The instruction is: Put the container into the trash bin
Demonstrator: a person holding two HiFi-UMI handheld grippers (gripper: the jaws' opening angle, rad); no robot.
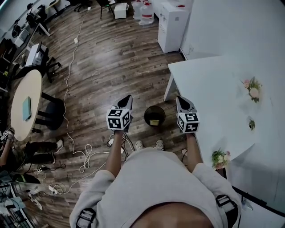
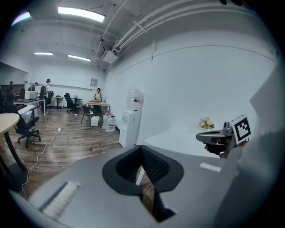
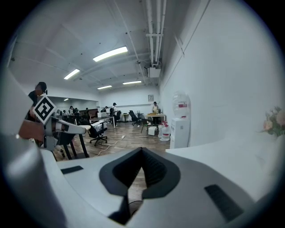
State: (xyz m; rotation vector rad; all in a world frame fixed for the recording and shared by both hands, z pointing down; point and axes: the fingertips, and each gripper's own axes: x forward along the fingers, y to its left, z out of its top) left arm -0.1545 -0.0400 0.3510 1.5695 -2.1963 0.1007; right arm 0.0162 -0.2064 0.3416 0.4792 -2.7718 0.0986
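Trash bin point(image 1: 146, 113): dark, round, standing on wood floor point(image 1: 111, 58) near corner of white table point(image 1: 209, 84), showing btwn the two grippers in head view.
Container point(image 1: 154, 122): pale, lying inside trash bin, touching neither gripper.
Left gripper point(image 1: 128, 97): hanging above floor just left of bin, pointing far; tongs pressing together at tips, gripping nothing.
Right gripper point(image 1: 180, 99): hanging just right of bin, by table's near-left edge; tongs likewise meeting at tips, nothing btwn them.
Flowers point(image 1: 253, 88): small bunch, sitting on table at right; 2nd bunch point(image 1: 220, 158) sitting at near edge.
Round table point(image 1: 18, 120): standing well left, carrying flat teal item point(image 1: 26, 108).
Water dispenser point(image 1: 171, 24): white, standing far, against wall, w/ bottles point(image 1: 146, 13) just left of it.
Cable point(image 1: 67, 89): white, trailing across floor from far to near left.
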